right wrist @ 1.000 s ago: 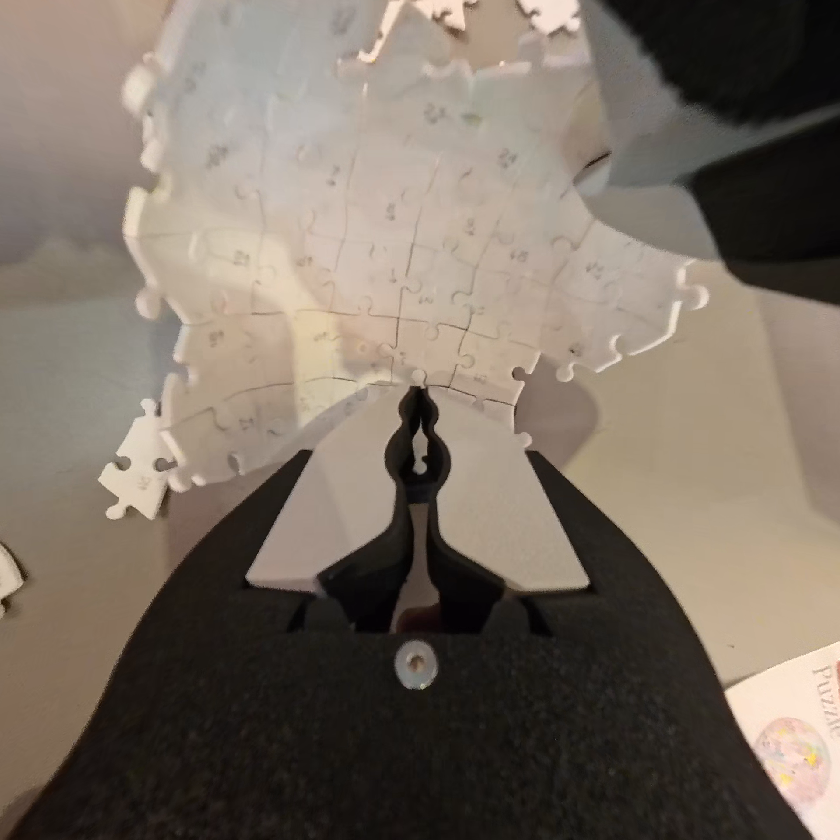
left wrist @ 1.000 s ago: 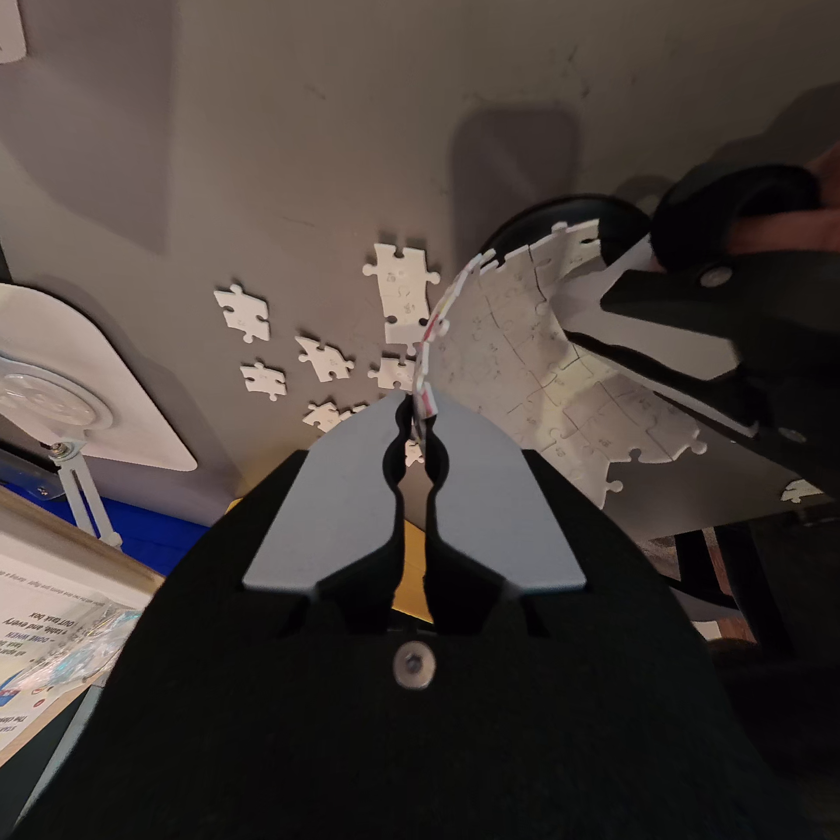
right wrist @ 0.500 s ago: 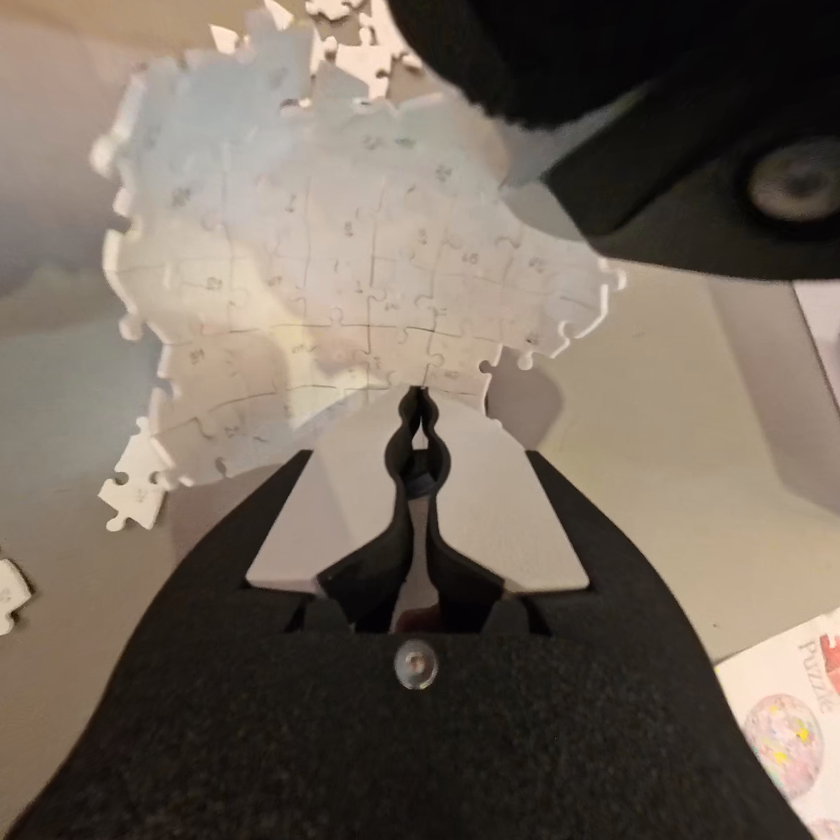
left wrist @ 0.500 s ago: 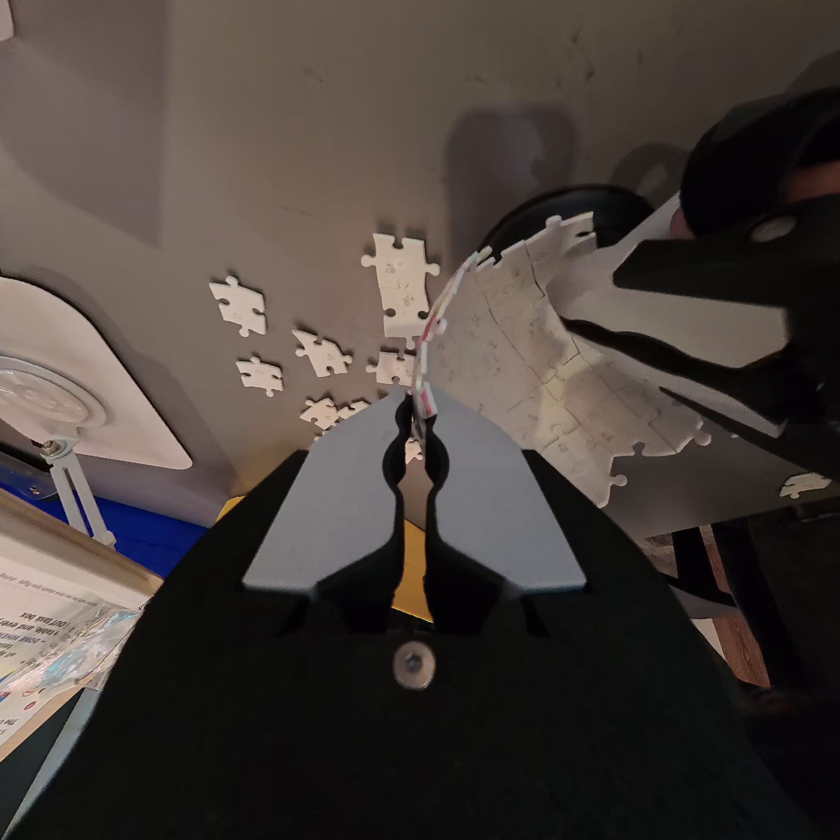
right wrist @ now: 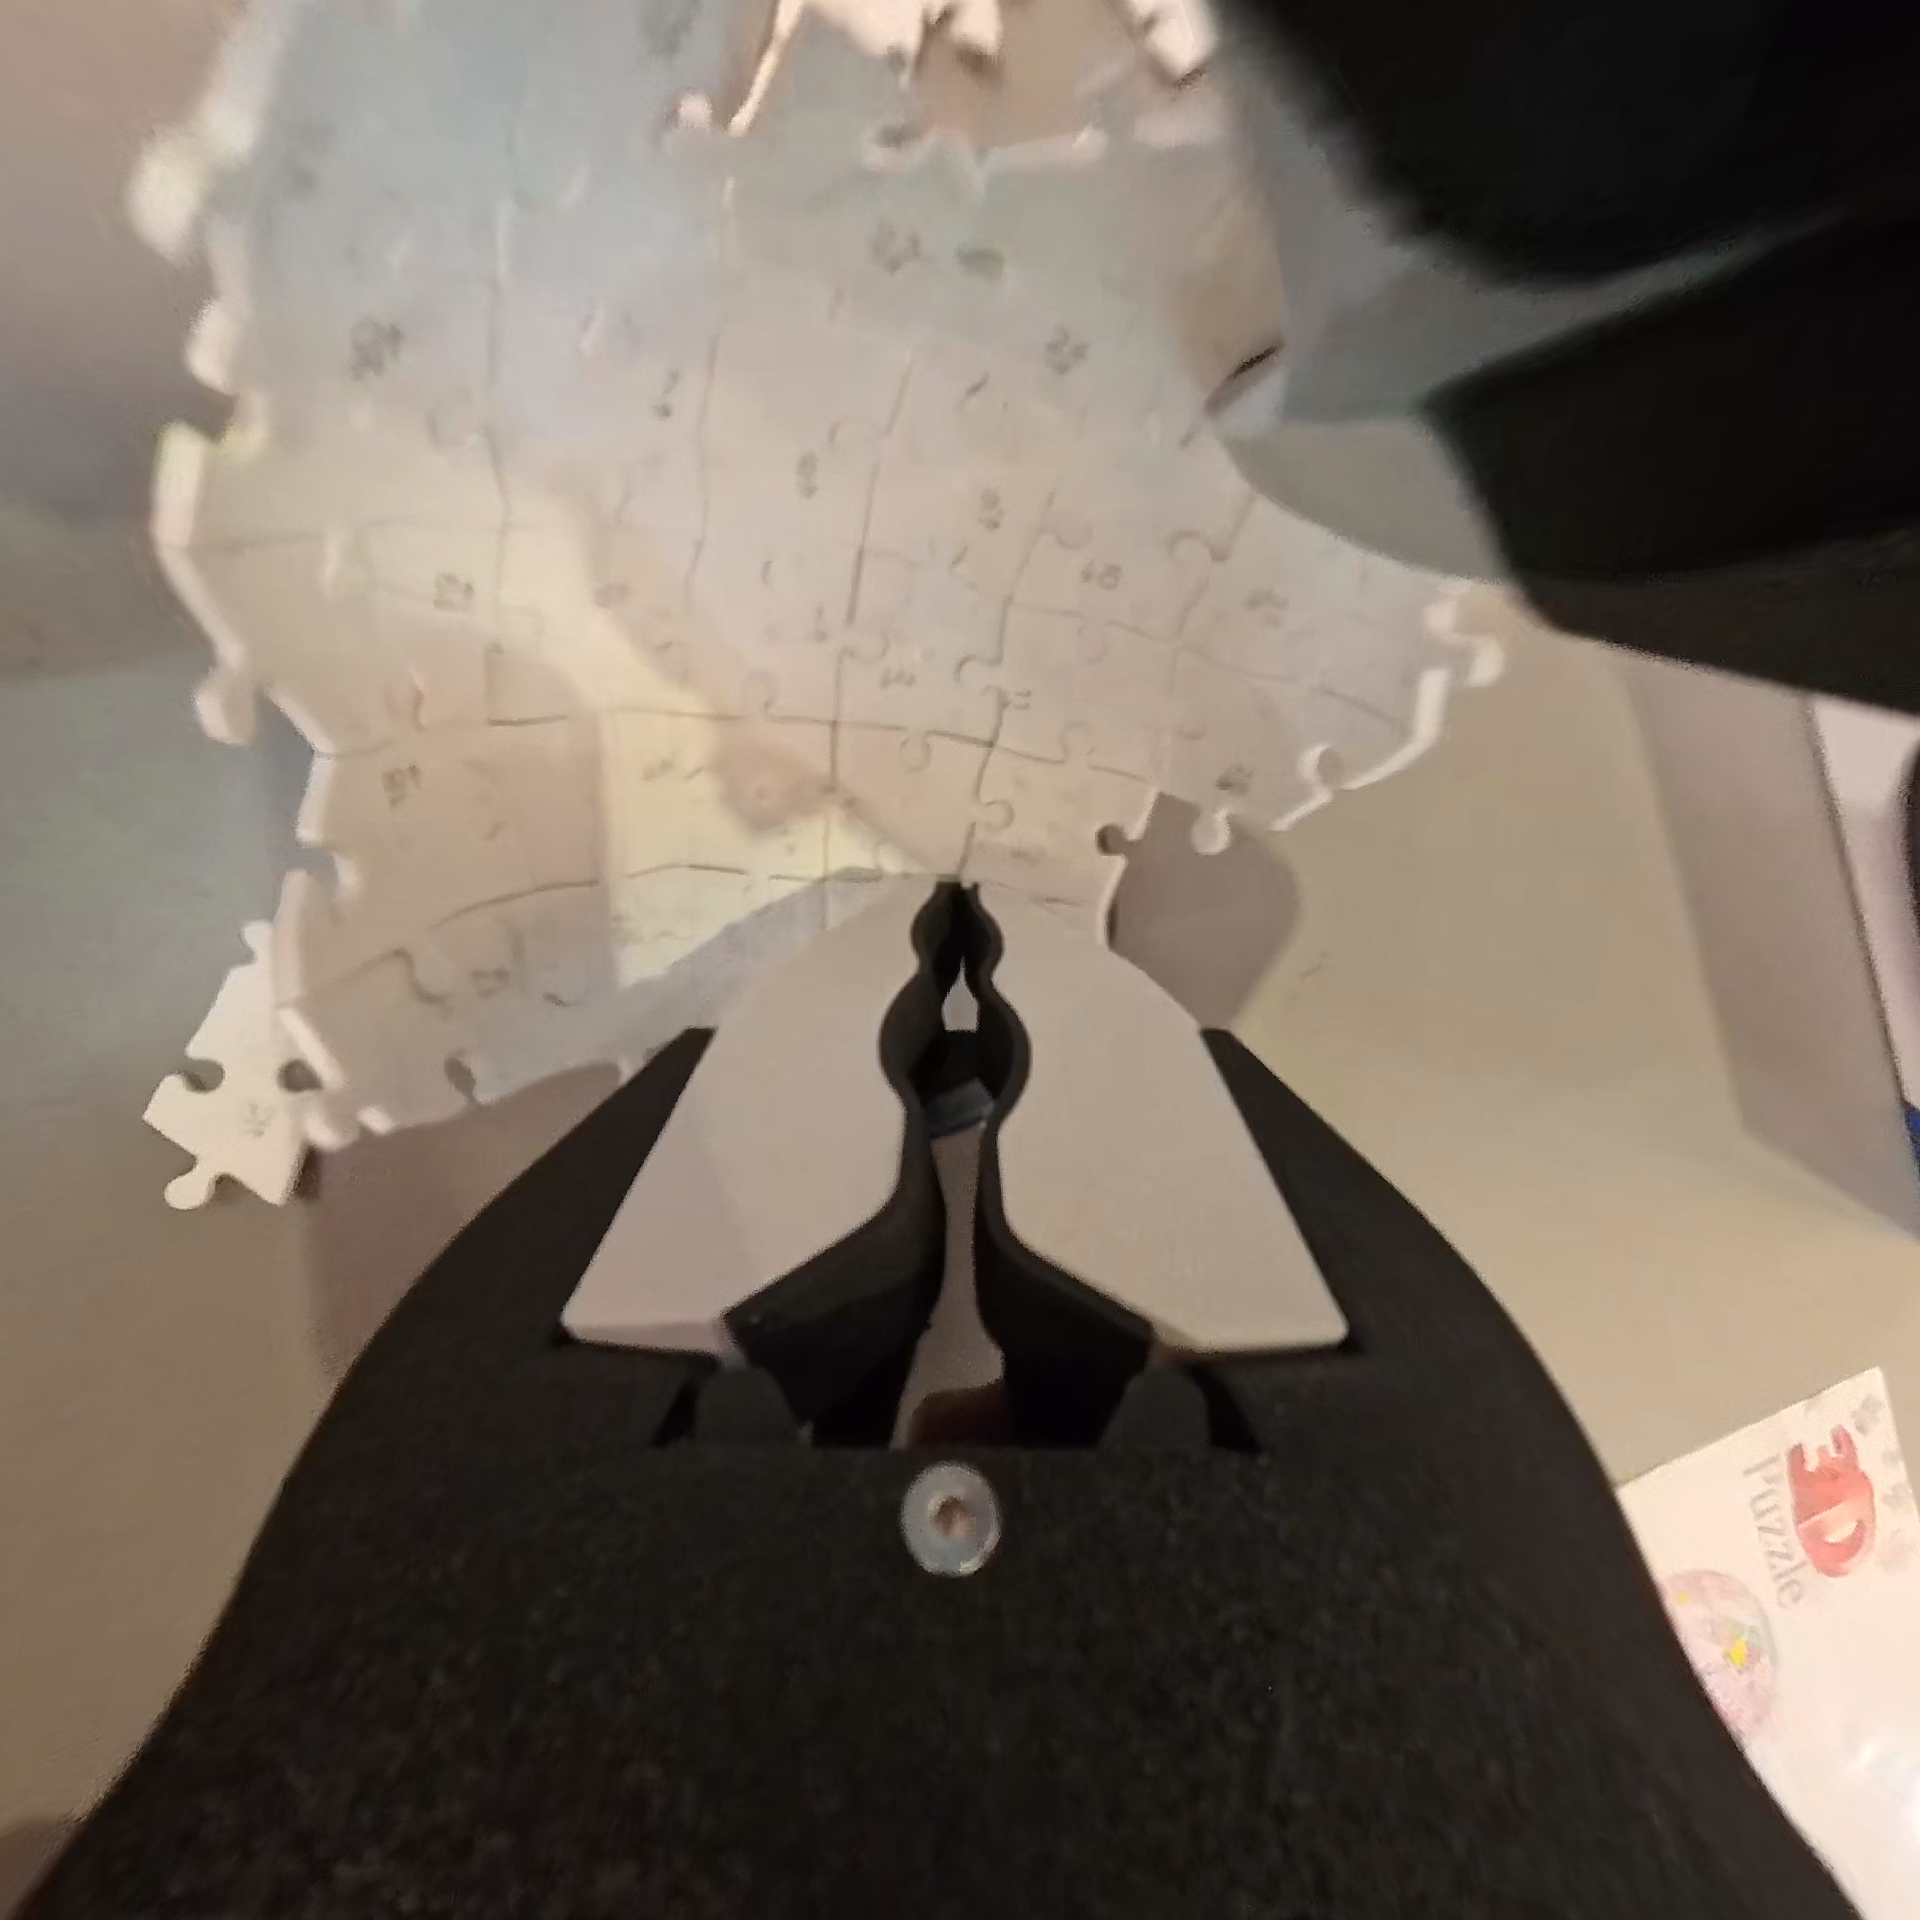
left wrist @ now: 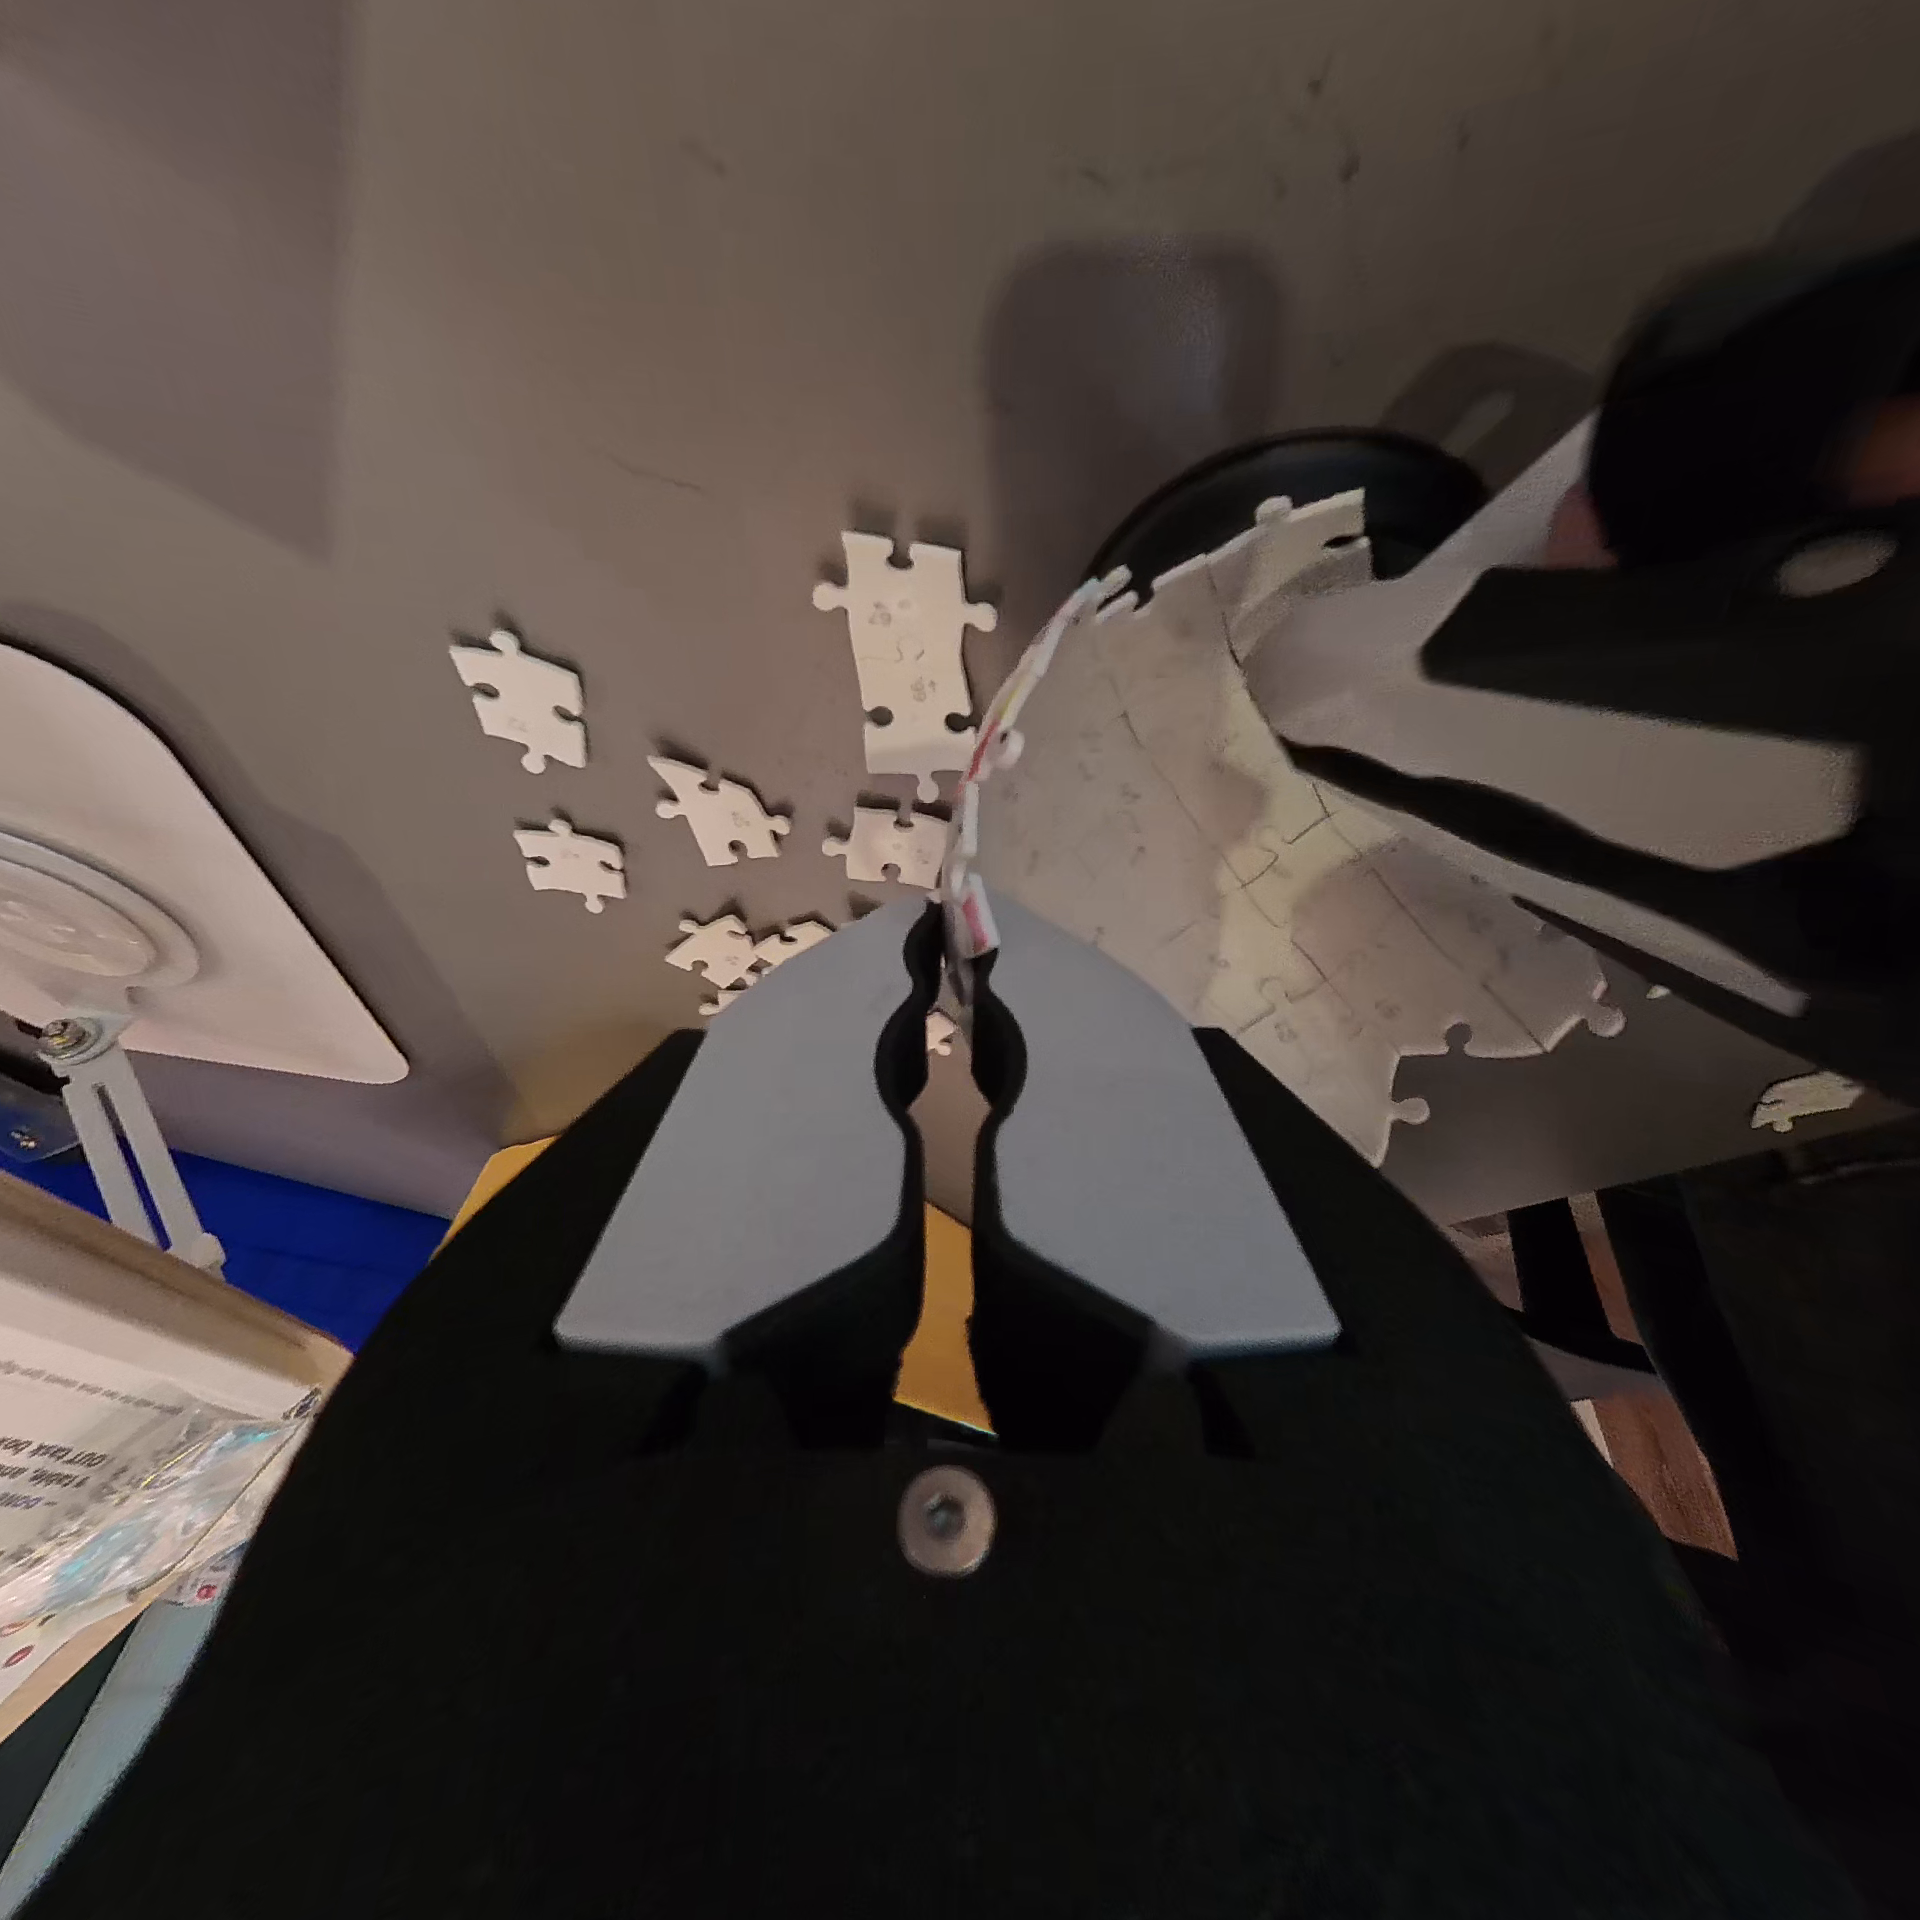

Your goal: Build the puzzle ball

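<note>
A curved white shell of joined puzzle pieces (left wrist: 1247,862) hangs in the air above the grey table (left wrist: 727,312), its numbered inner side showing in both views (right wrist: 831,520). My left gripper (left wrist: 961,925) is shut on the shell's left rim. My right gripper (right wrist: 961,894) is shut with its tips on the shell's lower edge; in the left wrist view it comes in from the right (left wrist: 1283,717). The left gripper shows dark and blurred at the top right of the right wrist view (right wrist: 1610,312). Several loose white pieces (left wrist: 717,795) lie on the table below.
A black round stand (left wrist: 1299,488) sits behind the shell. A white lamp base (left wrist: 156,883) is at the left. Printed paper and a plastic bag (left wrist: 104,1455) lie lower left. A lone piece (left wrist: 1803,1099) lies near the table's right edge. A printed puzzle sheet (right wrist: 1787,1558) lies bottom right. Some 8 cm of space lies between my two pairs of fingers.
The right gripper has swung up and to the right in the left wrist view, and the shell has turned with it. The left gripper keeps its hold on the rim.
</note>
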Available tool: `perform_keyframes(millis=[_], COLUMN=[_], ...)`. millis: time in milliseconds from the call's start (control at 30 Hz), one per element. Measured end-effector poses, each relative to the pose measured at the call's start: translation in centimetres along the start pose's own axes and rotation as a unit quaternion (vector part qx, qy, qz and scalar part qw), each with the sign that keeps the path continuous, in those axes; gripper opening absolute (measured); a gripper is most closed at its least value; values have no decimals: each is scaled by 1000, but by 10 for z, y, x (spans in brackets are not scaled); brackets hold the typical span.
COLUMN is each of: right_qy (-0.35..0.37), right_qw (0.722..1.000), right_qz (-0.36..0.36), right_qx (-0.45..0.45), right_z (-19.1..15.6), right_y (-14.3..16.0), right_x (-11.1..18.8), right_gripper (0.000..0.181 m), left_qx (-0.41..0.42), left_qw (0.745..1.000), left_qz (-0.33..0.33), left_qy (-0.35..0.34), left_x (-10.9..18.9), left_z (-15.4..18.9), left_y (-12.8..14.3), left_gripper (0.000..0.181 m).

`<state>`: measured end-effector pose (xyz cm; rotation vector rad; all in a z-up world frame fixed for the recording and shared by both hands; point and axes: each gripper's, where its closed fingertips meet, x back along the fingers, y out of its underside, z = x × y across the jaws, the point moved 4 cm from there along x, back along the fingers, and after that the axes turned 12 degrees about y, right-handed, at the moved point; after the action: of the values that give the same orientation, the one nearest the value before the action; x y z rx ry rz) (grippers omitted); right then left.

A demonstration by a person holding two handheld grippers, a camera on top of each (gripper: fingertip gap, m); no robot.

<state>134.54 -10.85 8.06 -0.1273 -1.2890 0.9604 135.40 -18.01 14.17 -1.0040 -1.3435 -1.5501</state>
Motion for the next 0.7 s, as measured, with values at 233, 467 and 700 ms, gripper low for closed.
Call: perform_keyframes(millis=[233,467,700], right_qy=[-4,6,9], right_qw=[1000,1000,1000], right_qz=[15,7,18], right_qx=[-9,17,-1], right_z=[9,-3,9], right_y=[-1,2,-3], right_x=[7,-6,3], right_gripper=[0,0,0], left_qx=[0,0,4], left_qw=[1000,1000,1000], left_qz=[-2,-2,0], left_qy=[4,7,9], left_x=[-1,-1,-1], left_z=[0,0,-1], left_y=[-1,0,1], left_gripper=[2,2,2])
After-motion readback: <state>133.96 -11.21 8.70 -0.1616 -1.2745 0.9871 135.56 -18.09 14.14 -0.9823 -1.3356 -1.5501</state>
